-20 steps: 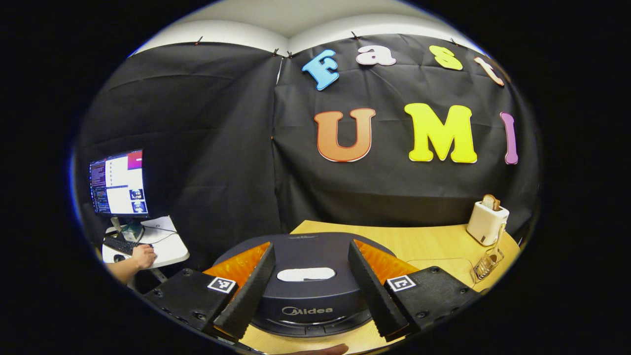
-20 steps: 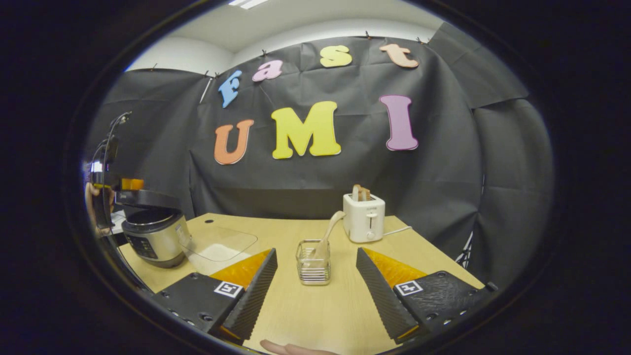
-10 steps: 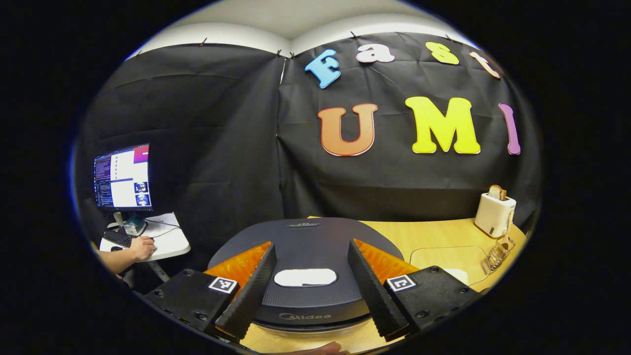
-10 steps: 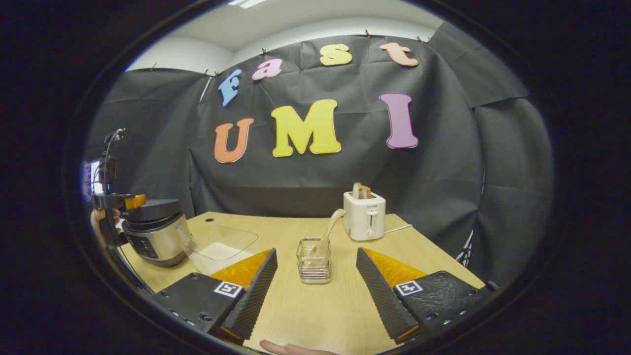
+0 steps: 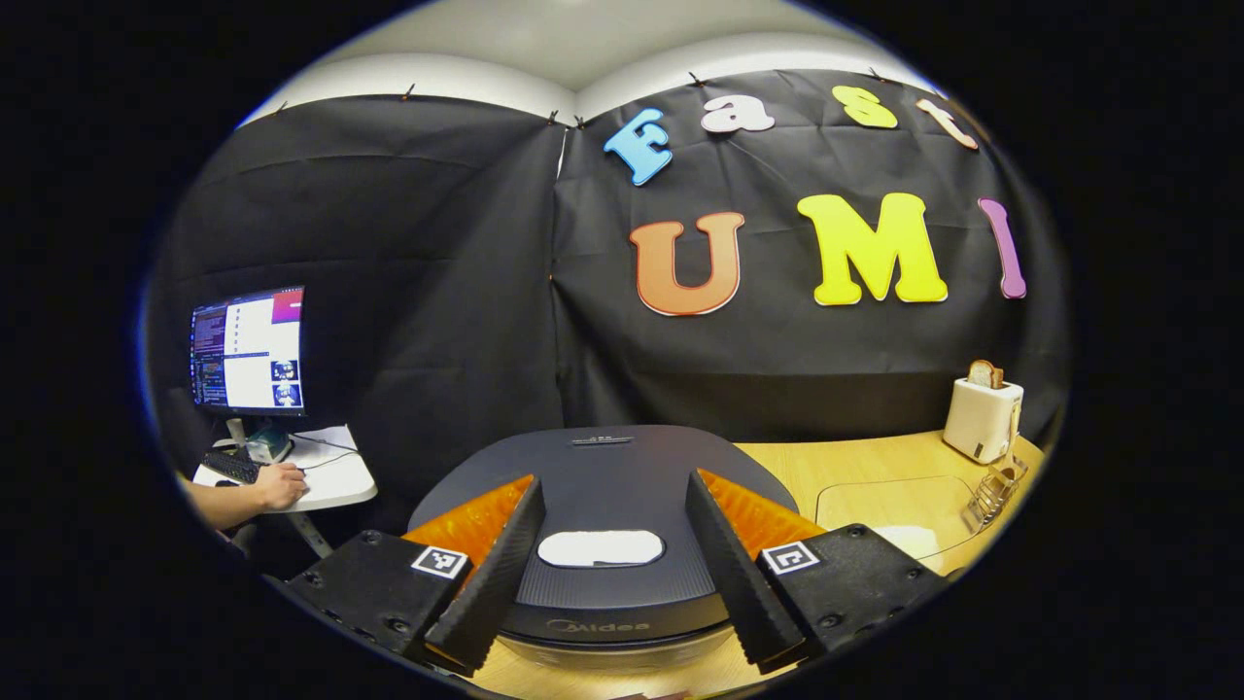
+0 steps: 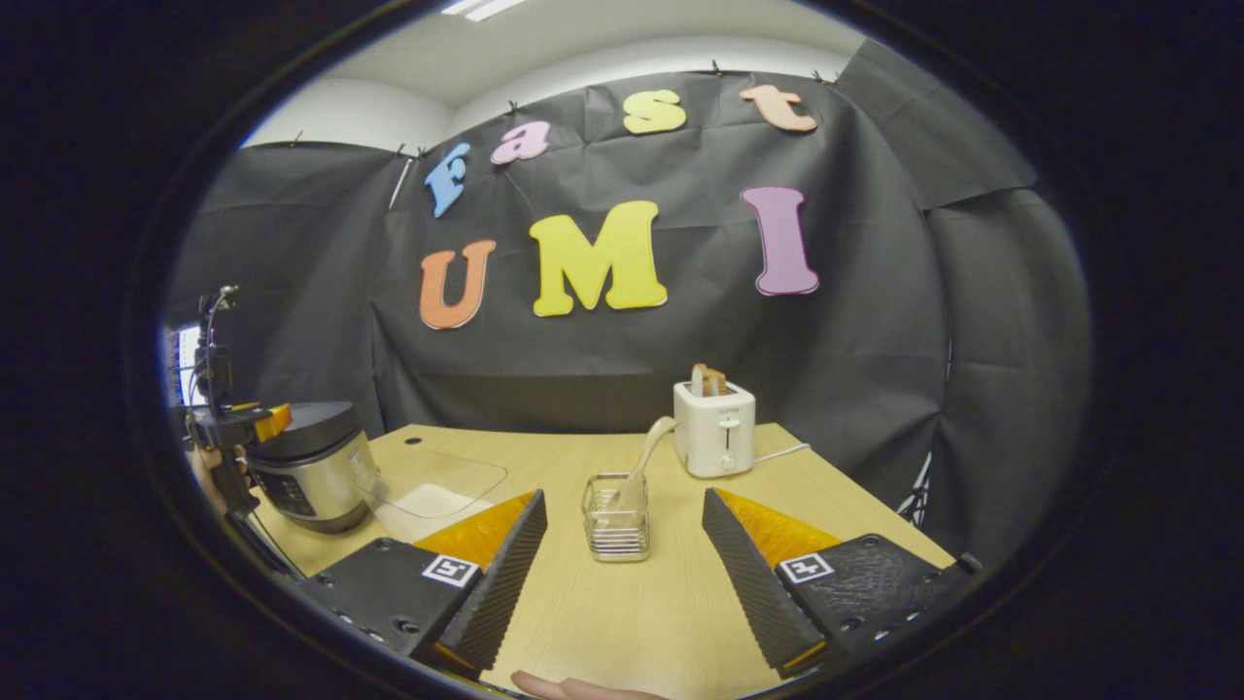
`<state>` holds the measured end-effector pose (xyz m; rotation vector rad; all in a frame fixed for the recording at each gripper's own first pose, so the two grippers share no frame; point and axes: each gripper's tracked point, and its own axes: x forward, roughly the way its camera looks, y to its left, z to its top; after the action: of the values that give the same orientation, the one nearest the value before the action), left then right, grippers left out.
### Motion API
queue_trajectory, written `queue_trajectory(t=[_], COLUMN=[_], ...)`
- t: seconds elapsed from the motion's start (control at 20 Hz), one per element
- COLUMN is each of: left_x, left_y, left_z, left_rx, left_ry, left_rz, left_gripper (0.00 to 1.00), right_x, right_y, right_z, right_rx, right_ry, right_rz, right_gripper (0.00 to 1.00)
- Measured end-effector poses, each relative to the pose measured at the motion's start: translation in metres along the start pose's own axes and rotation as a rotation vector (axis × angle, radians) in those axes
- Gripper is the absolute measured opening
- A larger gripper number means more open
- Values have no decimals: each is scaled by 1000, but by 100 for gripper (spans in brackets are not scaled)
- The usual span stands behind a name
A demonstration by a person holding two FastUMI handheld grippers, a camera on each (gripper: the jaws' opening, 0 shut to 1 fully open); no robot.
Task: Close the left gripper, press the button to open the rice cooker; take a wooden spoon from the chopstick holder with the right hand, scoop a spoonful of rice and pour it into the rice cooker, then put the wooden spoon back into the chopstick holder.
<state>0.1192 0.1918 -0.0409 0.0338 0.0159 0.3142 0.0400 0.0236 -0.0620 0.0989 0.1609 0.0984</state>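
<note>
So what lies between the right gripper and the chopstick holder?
In the right gripper view, only bare table lies between the right gripper and the chopstick holder, with the wooden spoon in it.

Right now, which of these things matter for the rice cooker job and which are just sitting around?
For the job: rice cooker, its lid button, wooden spoon, chopstick holder, left gripper, right gripper.

Just lying about: toaster, clear mat, monitor, keyboard.
</note>
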Motion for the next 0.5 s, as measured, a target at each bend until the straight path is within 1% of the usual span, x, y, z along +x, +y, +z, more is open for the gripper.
queue_trajectory(t=[0.05, 0.1, 0.15, 0.25, 0.3, 0.35, 0.4, 0.45, 0.5], left_x=[-1, -2, -1, 0, -1, -3, -3, -3, -2], left_y=[1, 2, 2, 2, 3, 2, 2, 1, 2], left_z=[1, 2, 6, 4, -5, -8, -6, -5, -5], left_rx=[0, 1, 7, 4, -1, 1, -4, 2, -2], left_ry=[-21, -45, -79, -71, -39, -24, -38, -43, -44], left_rz=[7, 10, 11, 15, 17, 19, 22, 21, 20], left_gripper=[94, 94, 93, 93, 87, 87, 92, 93, 92], right_x=[0, 0, 1, 3, 4, 4, 5, 5, 5], right_y=[0, 0, 0, -1, -1, 0, 0, 0, 1], right_z=[1, 1, 0, -3, -5, -6, -6, -5, -6], right_rx=[0, 0, -2, 1, 5, 9, 12, 12, 10], right_ry=[-3, -5, -3, 6, 12, 15, 17, 18, 18], right_rz=[0, 1, 1, -3, -1, 1, 1, 0, 0], right_gripper=[92, 96, 92, 92, 96, 92, 92, 92, 96])
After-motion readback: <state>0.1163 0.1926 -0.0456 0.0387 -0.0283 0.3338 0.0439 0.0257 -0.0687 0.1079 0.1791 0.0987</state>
